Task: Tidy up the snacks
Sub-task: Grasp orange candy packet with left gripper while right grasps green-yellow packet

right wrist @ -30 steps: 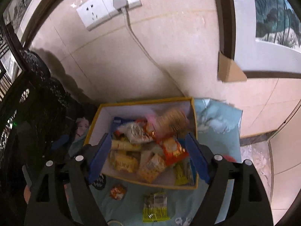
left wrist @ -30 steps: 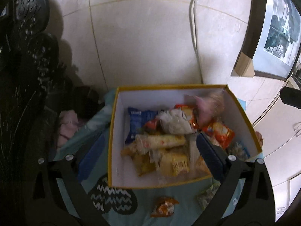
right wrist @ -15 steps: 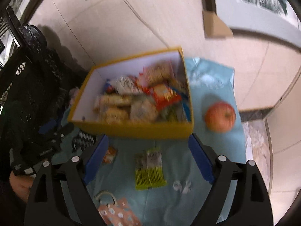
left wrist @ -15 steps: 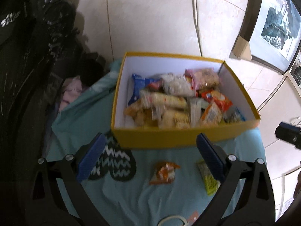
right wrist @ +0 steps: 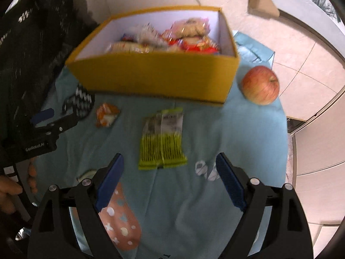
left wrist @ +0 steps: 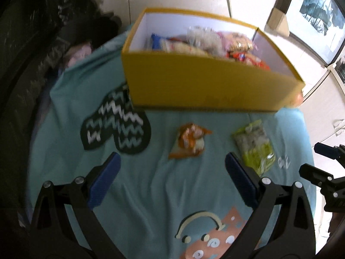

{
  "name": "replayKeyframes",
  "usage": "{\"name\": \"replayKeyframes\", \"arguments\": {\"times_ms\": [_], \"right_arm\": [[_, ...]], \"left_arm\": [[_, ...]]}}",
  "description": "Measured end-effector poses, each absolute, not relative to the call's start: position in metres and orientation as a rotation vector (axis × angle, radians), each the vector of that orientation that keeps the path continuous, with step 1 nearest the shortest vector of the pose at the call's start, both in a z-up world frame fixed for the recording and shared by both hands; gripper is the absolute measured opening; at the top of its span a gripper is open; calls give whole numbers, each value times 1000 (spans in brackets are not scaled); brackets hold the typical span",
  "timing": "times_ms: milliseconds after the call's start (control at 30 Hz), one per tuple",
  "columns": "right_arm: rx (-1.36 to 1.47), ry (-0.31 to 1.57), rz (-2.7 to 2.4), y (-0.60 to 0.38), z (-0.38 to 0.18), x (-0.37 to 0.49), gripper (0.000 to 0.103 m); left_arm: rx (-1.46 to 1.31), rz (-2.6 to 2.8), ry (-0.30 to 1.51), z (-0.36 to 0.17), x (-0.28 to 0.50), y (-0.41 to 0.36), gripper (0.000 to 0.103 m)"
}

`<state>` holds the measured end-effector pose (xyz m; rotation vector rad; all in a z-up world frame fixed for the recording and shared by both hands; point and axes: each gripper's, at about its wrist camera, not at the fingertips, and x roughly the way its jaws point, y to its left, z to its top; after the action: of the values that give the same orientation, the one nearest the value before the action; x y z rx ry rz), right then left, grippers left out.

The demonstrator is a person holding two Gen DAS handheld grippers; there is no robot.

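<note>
Grippers come nearest in both views. The left gripper (left wrist: 172, 179) hangs over the teal cloth (left wrist: 151, 194) with its jaws spread wide and nothing between them. The right gripper (right wrist: 169, 181) is likewise spread wide and empty above the same cloth, which covers the table.

Just beyond the right gripper, a green snack packet (right wrist: 161, 139) lies flat on the cloth, near the middle of the table. Toward the left edge from it sits a small orange snack packet (left wrist: 189, 140), crumpled, apart from the green one. Both lie outside the box, just in front of its near wall.

Farther back stands the yellow box (right wrist: 155, 75), open-topped with white inner walls, toward the table's far edge. It is filled with a loose heap of wrapped snacks (right wrist: 163, 38): pale, red-orange and blue wrappers piled together, too blurred to tell apart singly. A red apple (right wrist: 259, 85) rests on the cloth just beside the box's right end.
</note>
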<state>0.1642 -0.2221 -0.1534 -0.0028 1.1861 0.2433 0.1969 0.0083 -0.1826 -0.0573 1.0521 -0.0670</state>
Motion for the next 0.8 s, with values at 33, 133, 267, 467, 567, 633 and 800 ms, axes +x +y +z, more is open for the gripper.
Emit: {"name": "replayKeyframes", "arguments": {"times_ms": [33,133,267,467,567,633,800], "right_arm": [[-4,1190,244,-222,-156,163,87],[-13,1205,238,-219,-168,165,87],[-57,1209,242,-208,-185,168,87],[-154,1147,274,-187,-206,174,87],[-139,1149,253,-184,-217,186,87],[-106,1170,237,-184,-225,195,87],[-180,1182,210,-169,-244,210,87]], "left_arm": [[-55,-70,1053,-187,195,8,99],[-32,-69,1054,-199,194,9,99],[-36,-76,1042,-208,203,8,99],[-2,-106,1044,-228,223,-7,99],[8,-115,1034,-238,233,-12,99],[14,-110,1027,-243,238,-14,99],[42,-103,1037,-259,246,-18,98]]}}
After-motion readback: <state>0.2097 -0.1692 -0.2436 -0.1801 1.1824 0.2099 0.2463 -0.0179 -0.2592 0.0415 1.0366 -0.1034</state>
